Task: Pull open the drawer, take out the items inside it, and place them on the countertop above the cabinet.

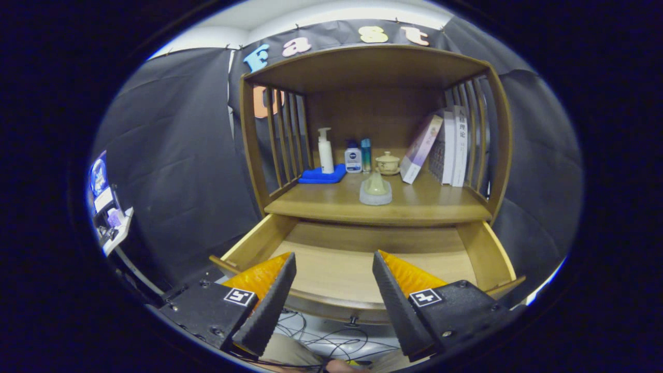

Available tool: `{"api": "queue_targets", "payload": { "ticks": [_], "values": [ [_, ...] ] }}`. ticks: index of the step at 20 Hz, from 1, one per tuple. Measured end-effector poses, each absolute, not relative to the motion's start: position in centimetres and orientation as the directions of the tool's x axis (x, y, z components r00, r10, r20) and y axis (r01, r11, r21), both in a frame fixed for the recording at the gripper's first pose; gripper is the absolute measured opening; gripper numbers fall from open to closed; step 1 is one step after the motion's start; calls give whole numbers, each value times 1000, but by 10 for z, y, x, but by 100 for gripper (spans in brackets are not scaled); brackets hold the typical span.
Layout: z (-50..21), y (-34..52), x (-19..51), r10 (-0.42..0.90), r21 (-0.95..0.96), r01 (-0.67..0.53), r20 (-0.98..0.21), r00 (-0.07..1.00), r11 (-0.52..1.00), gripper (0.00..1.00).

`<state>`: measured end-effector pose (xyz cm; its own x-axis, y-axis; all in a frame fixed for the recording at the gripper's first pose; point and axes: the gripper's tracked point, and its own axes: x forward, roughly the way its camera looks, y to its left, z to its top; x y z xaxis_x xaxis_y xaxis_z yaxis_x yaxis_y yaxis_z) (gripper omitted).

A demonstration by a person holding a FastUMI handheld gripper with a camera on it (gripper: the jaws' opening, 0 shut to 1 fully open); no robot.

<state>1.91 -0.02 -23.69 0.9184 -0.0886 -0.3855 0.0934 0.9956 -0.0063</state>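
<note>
Wooden drawer (336, 269) is pulled open, and the gripper (334, 264) hangs over it with nothing in its fingers.

Its two fingers are spread wide apart, tips above the bare drawer floor, pointing toward the cabinet (373, 134). Beyond the fingers, on the countertop (311, 199) above the drawer, sits a pale cone-shaped thing in a clear dish (376, 189). Farther back stand a white pump bottle (325, 151) on a blue cloth (321, 176), a small bottle (353, 158), a lidded cup (387, 162) and some books (445, 147).
</note>
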Motion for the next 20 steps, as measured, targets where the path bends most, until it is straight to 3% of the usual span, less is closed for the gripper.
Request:
{"api": "queue_targets", "payload": {
  "ticks": [8,13,20],
  "values": [
    [-284,5,-9,-136,5,148,-372,918,989,94],
    [-324,4,-18,-149,-6,163,-435,888,987,95],
    [-346,-19,-7,-248,-26,261,-417,875,965,94]
  ]
}}
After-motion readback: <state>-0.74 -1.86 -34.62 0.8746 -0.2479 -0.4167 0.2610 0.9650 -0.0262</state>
